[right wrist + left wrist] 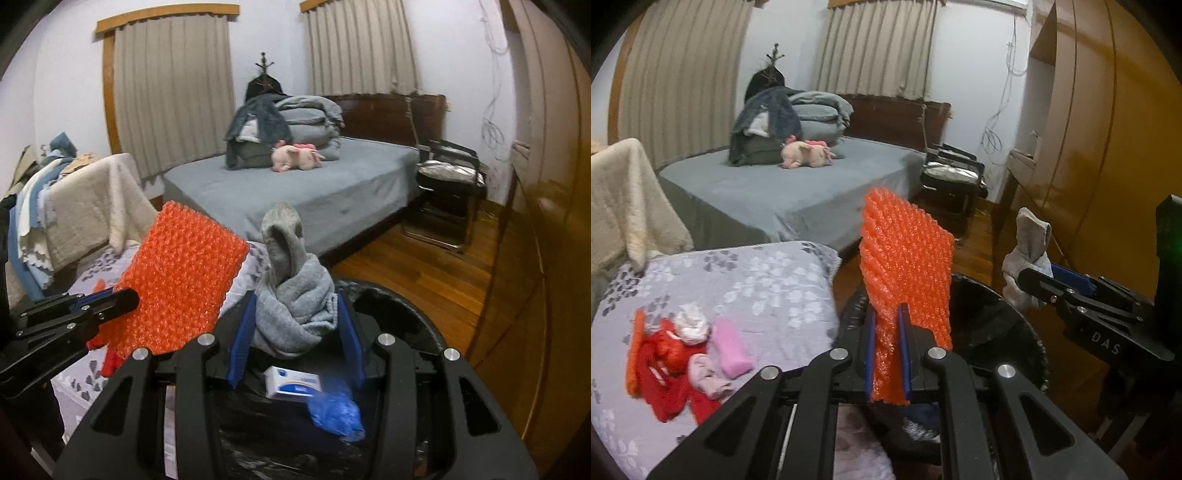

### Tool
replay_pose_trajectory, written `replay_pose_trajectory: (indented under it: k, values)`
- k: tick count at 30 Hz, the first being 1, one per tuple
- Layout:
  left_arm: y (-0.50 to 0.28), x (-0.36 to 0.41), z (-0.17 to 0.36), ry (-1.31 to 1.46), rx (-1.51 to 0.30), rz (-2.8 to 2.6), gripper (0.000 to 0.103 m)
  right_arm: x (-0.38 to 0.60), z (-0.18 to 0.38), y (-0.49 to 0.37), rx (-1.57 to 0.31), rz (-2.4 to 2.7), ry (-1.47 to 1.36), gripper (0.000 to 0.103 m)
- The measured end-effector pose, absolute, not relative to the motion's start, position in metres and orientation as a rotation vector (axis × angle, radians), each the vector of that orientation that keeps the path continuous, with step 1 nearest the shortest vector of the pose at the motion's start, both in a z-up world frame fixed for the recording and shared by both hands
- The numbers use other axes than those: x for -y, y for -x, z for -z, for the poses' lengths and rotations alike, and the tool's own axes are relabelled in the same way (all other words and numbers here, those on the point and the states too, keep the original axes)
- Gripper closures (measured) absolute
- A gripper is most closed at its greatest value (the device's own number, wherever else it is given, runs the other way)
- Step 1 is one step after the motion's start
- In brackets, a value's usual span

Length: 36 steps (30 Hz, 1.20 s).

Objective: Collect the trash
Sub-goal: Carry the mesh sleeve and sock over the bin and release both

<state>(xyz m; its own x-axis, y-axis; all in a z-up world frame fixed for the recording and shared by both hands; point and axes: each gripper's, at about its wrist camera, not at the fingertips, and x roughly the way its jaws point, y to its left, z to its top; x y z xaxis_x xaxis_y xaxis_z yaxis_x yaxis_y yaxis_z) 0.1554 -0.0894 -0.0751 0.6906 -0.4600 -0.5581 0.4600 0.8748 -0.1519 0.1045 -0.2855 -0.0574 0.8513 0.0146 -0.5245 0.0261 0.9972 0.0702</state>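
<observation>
The left gripper (888, 354) was clenched on a sheet of orange bubble wrap (905, 266), pinched at its lower end so the rest stood upright above the jaws; the right gripper (295, 328) was closed around a bundled grey sock (291, 291), its blue pads pressing the cloth from both sides; both pieces were held over the near rim of the black-lined trash bin (406, 306), which seemed the reason for carrying them high and side by side, ready to drop together. Inside the bin lay a small white box (293, 384) and a crumpled blue wad (336, 413), so collecting was judged to be already under way; more scraps, red, pink and white (683, 354), lay in a heap on the floral cushion (757, 280), toward its near left corner, just beside the bin, likely the next pickings. Beyond, the grey bed (332, 184) carried folded blankets and a pink plush toy (295, 157); a chair (447, 177) stood at the bed's far corner on the wooden floor.
</observation>
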Motion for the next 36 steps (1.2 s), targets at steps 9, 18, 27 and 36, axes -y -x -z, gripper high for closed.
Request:
replay_pose_trajectory:
  k: [9,18,27,36]
  values:
    - [-0.170,0.130,0.098,-0.039,-0.670,0.567,0.092,0.314,0.087,-0.106,-0.598,0.080,-0.083,0.059]
    - [-0.177,0.135,0.111,-0.003,-0.709,0.605,0.050,0.327,0.101,-0.107,-0.624,0.127,-0.088,0.037]
    - [-0.165,0.096,0.100,-0.019,-0.655,0.490,0.014,0.321,0.087,-0.098,-0.566,0.110,-0.110,0.006]
    - [-0.148,0.025,0.083,0.013,-0.608,0.352,0.006,0.268,0.072,-0.104,-0.532,0.011,-0.091,0.005]
